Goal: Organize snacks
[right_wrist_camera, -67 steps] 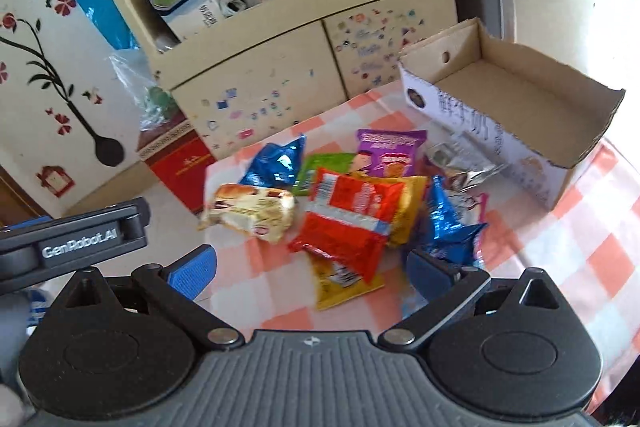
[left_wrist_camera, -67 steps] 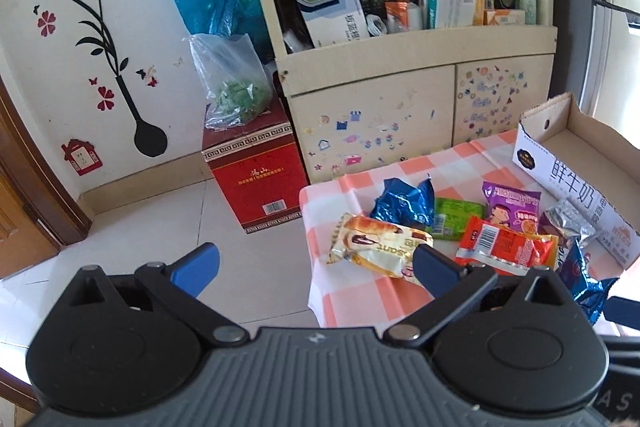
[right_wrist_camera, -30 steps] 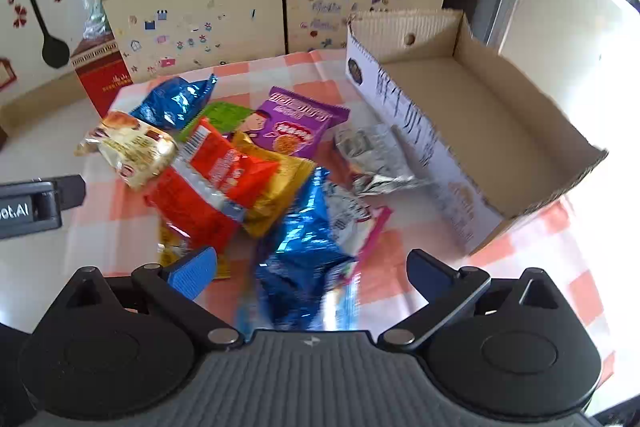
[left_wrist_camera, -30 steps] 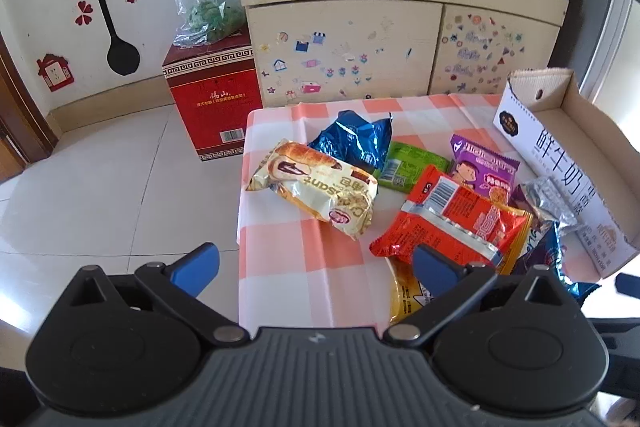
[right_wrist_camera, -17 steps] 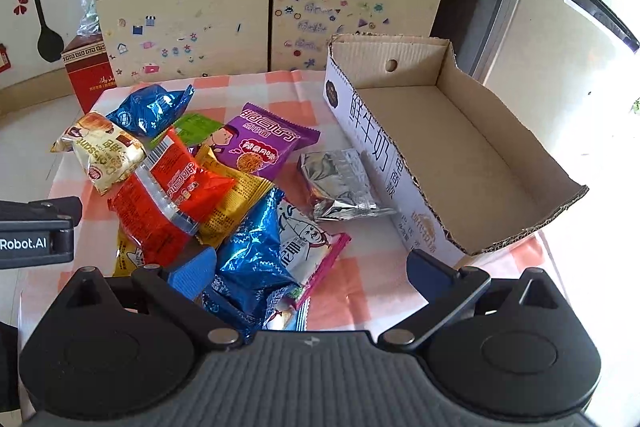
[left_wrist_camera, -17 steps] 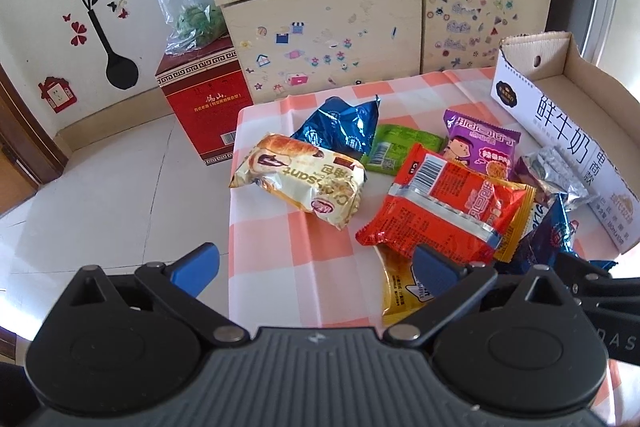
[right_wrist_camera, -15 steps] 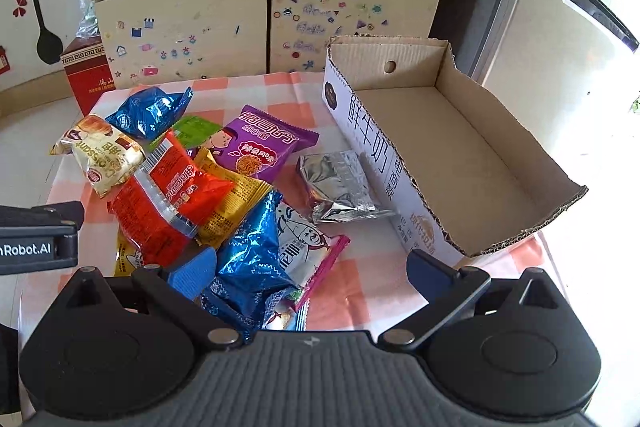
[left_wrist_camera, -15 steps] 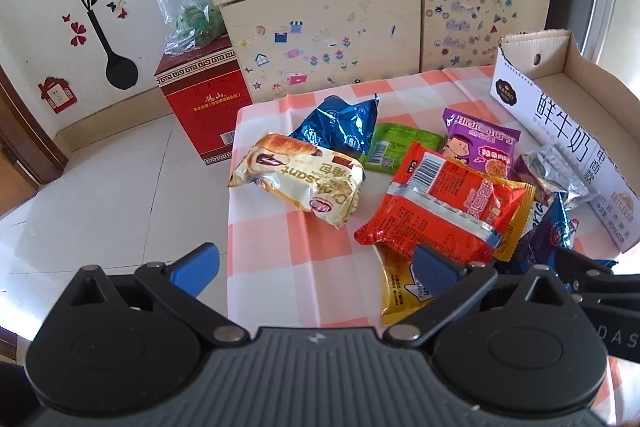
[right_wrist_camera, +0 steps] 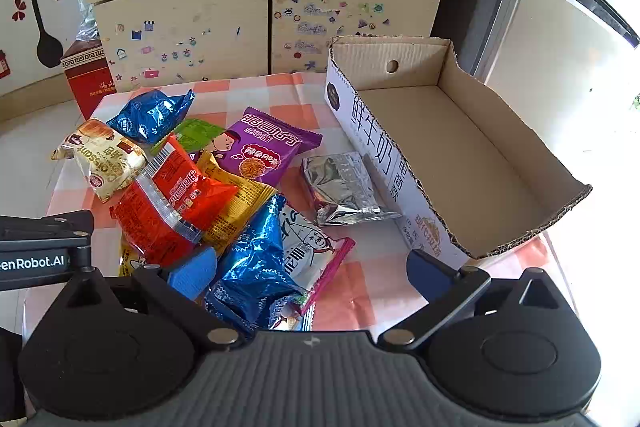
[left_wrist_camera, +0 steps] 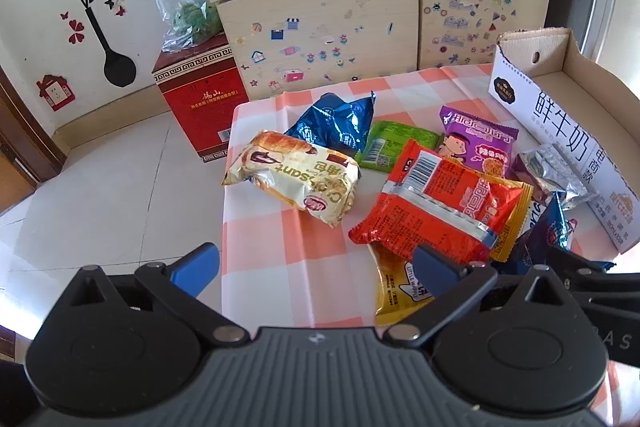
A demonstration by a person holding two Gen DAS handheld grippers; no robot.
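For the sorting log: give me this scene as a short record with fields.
surface: checked tablecloth
container: cardboard box, open, nothing inside
snacks: all outside the box, piled left of it
nearest box: silver packet, against its side
top of pile: red packet
apart at left: croissant pack
left gripper: jaws open, holding nothing
right gripper: jaws open over blue packet, not gripping

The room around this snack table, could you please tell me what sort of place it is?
Probably a lived-in home: a sticker-covered beige cabinet stuffed with household boxes, a flower-and-vase wall decal, and a pink-and-white checked tablecloth.
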